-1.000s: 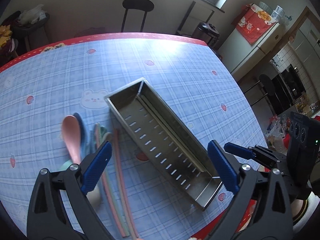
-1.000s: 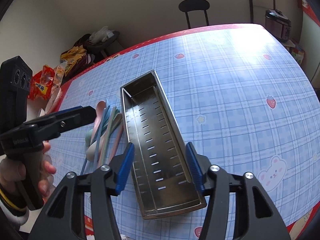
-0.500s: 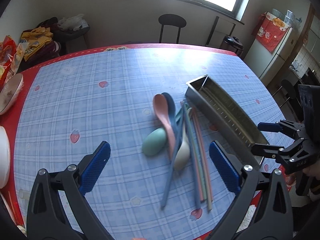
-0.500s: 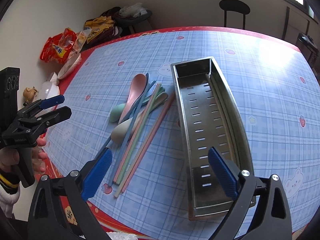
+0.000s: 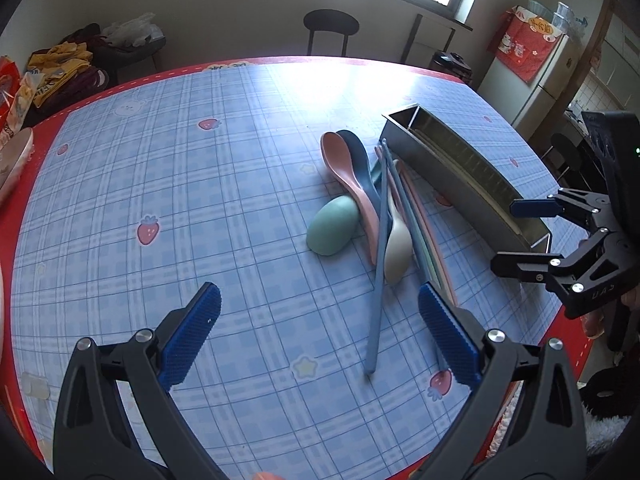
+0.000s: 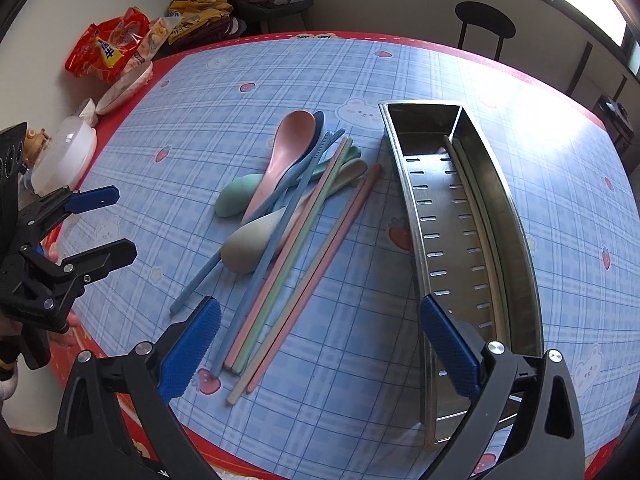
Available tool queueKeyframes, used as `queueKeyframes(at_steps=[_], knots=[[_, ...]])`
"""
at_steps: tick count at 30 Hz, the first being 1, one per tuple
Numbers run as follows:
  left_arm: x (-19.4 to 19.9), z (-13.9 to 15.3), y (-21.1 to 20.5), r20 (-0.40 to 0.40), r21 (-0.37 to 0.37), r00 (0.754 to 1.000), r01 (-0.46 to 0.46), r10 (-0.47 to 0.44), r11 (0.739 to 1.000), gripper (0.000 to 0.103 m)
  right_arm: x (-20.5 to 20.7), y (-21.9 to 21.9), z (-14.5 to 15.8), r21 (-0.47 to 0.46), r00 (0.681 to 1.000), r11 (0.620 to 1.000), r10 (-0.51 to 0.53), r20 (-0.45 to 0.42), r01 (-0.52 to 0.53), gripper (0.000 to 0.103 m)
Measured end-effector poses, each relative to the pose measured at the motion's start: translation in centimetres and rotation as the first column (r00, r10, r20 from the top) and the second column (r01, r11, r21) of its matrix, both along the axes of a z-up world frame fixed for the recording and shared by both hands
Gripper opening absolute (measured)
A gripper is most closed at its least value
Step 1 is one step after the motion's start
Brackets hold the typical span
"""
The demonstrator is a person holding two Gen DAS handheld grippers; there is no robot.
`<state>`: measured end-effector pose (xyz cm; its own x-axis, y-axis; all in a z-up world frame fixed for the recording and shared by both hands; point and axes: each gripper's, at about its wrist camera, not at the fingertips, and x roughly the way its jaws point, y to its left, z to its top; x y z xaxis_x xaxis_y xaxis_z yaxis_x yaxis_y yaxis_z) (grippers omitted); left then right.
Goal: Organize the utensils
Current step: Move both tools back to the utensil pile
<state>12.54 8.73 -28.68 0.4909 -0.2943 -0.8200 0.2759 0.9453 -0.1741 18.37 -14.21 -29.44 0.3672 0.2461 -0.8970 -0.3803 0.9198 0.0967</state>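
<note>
Hovering above the near edge of the tabletop [image 6: 400, 60], the right claw [image 6: 320, 348] has its blue-padded jaws spread wide with nothing between the pads; the near ends of the chopsticks [image 6: 304, 260] lie below its left finger, and the near end of the metal utensil tray [image 6: 472, 240] sits below its right one. The left claw [image 5: 318, 334] is likewise wide open and empty (it also shows at the left edge of the right wrist view, gripped by a hand whose fingertips peek out under it), hanging over bare blue plaid cloth just short of the utensil pile. That pile lies loose on the tabletop beside the tray's left wall: a cream spoon [image 6: 256, 244] nearest, a green spoon [image 6: 236, 196] bowl-down next to it, then a pink spoon [image 6: 288, 148] lying over a dark blue spoon [image 5: 360, 160], with the blue, pink and green chopsticks crossing the handles. The tray itself runs lengthwise away from the claws, its slotted floor bare. Beyond the far edge of the tabletop stands a black stool [image 5: 331, 26] under a bright window, and snack bags [image 6: 108, 48] sit off the far left corner.
</note>
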Motion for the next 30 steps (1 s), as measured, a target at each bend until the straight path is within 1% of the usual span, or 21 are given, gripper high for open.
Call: queueKeyframes(at_steps=[2, 5, 7, 8, 10, 13, 17, 19, 21, 22, 25, 26, 27, 28, 30], knots=[[0.4, -0.5, 0.0, -0.028, -0.045, 0.999, 0.026, -0.027, 0.999, 0.098, -0.1, 0.2, 0.0, -0.034, 1.000, 0.999, 0.006, 0.027, -0.005, 0.097], [1.0, -1.3, -0.1, -0.060, -0.087, 0.997, 0.043, -0.048, 0.995, 0.098, 0.1, 0.2, -0.2, -0.023, 1.000, 1.000, 0.007, 0.007, -0.006, 0.097], [1.4, -1.7, -0.2, -0.070, -0.083, 0.996, 0.048, -0.054, 0.995, 0.098, 0.3, 0.4, -0.5, 0.001, 1.000, 1.000, 0.017, -0.026, -0.017, 0.097], [1.6, -1.9, -0.4, -0.077, -0.075, 0.996, 0.049, -0.054, 0.996, 0.097, 0.3, 0.6, -0.7, -0.007, 0.999, 1.000, 0.023, -0.035, -0.023, 0.097], [2.1, -2.3, -0.5, -0.095, -0.081, 0.994, 0.055, -0.062, 0.995, 0.097, 0.4, 1.1, -1.1, -0.069, 0.999, 0.997, 0.025, -0.041, -0.027, 0.097], [2.5, -2.6, -0.6, -0.103, -0.093, 0.992, 0.066, -0.076, 0.993, 0.097, 0.6, 1.4, -1.4, -0.064, 0.998, 0.997, 0.028, -0.059, -0.031, 0.097], [2.9, -2.8, -0.3, -0.100, -0.088, 0.992, 0.066, -0.075, 0.994, 0.097, 0.8, 2.5, -1.7, -0.123, 0.998, 0.992, 0.032, -0.053, -0.039, 0.097], [2.8, -2.6, 0.2, -0.079, -0.073, 0.995, 0.049, -0.055, 0.996, 0.097, 0.8, 3.2, -2.1, -0.134, 0.997, 0.989, 0.047, -0.058, -0.054, 0.097], [2.9, -2.4, 1.0, -0.075, -0.089, 0.997, 0.024, -0.031, 0.996, 0.097, 1.0, 3.8, -2.4, -0.127, 0.996, 0.990, 0.060, -0.066, -0.068, 0.087], [2.9, -2.3, 1.4, -0.072, -0.097, 0.997, 0.011, -0.018, 0.995, 0.097, 1.1, 4.1, -2.7, -0.128, 0.995, 0.989, 0.062, -0.072, -0.071, 0.085], [2.9, -2.2, 2.4, -0.070, -0.101, 0.998, -0.018, 0.011, 0.995, 0.096, 1.5, 4.8, -3.2, -0.112, 0.994, 0.990, 0.071, -0.089, -0.081, 0.074], [2.8, -2.2, 2.6, -0.070, -0.102, 0.997, -0.022, 0.015, 0.994, 0.094, 1.7, 5.0, -3.4, -0.110, 0.993, 0.990, 0.073, -0.091, -0.083, 0.066], [2.8, -2.2, 2.8, -0.071, -0.104, 0.997, -0.026, 0.019, 0.994, 0.090, 1.8, 5.2, -3.6, -0.108, 0.993, 0.990, 0.076, -0.094, -0.086, 0.060], [2.8, -2.2, 3.0, -0.074, -0.109, 0.997, -0.029, 0.021, 0.994, 0.087, 1.9, 5.5, -3.7, -0.108, 0.993, 0.990, 0.078, -0.094, -0.088, 0.057], [2.7, -2.5, 3.3, -0.088, -0.125, 0.996, -0.033, 0.022, 0.992, 0.072, 1.9, 5.9, -3.8, -0.099, 0.992, 0.991, 0.084, -0.096, -0.093, 0.051]])
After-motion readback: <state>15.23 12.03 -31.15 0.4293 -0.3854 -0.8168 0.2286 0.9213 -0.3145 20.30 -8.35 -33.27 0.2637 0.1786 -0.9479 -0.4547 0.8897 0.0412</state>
